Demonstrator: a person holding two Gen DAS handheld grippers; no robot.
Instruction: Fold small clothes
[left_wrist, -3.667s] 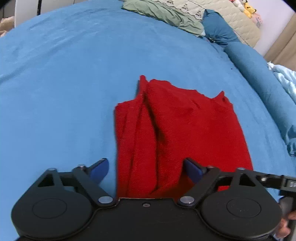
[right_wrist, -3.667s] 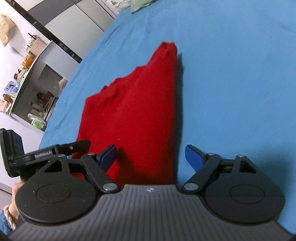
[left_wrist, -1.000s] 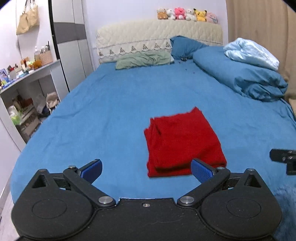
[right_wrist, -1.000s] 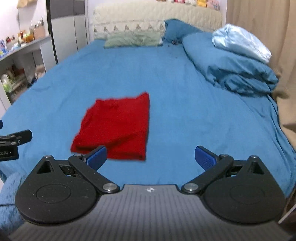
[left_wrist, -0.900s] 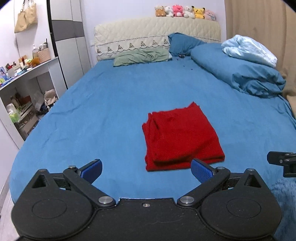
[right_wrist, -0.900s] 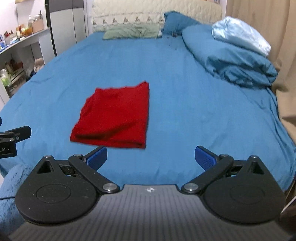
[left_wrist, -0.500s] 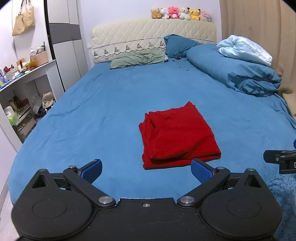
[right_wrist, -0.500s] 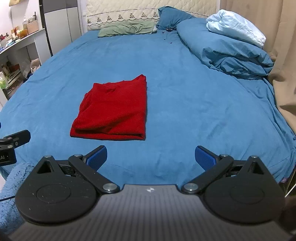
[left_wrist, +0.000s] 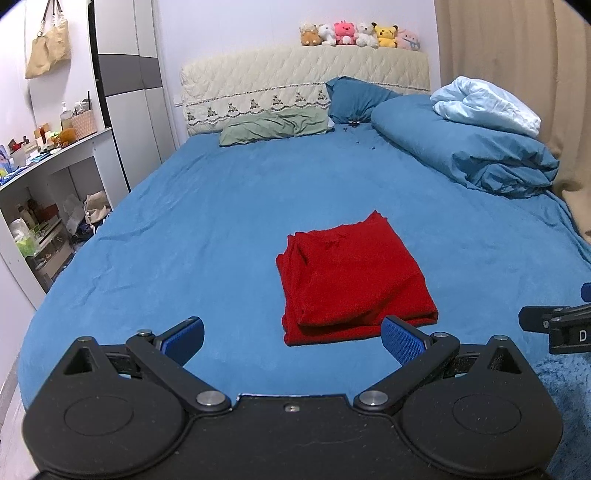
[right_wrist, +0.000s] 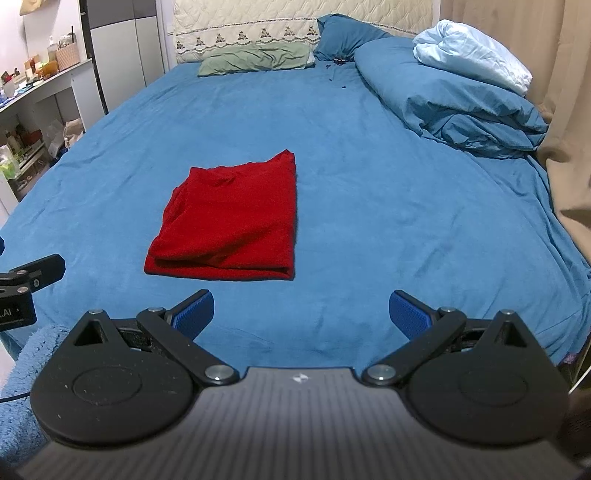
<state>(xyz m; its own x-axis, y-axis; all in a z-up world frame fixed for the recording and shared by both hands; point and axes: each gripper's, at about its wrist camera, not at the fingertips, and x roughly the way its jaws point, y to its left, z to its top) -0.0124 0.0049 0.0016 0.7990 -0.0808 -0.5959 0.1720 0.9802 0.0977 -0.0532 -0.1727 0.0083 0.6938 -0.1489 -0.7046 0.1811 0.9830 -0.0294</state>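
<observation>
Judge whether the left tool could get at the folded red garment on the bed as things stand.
Probably yes. The left tool is open and empty, the red garment lies flat on the blue sheet just ahead, and nothing stands between them.

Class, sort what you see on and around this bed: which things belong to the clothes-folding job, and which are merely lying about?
Belongs to the job:
red garment, folded on the blue bedsheet
left gripper, jaws open
right gripper, jaws open

Lying about:
green pillow
blue duvet
plush toys
hanging bag
</observation>
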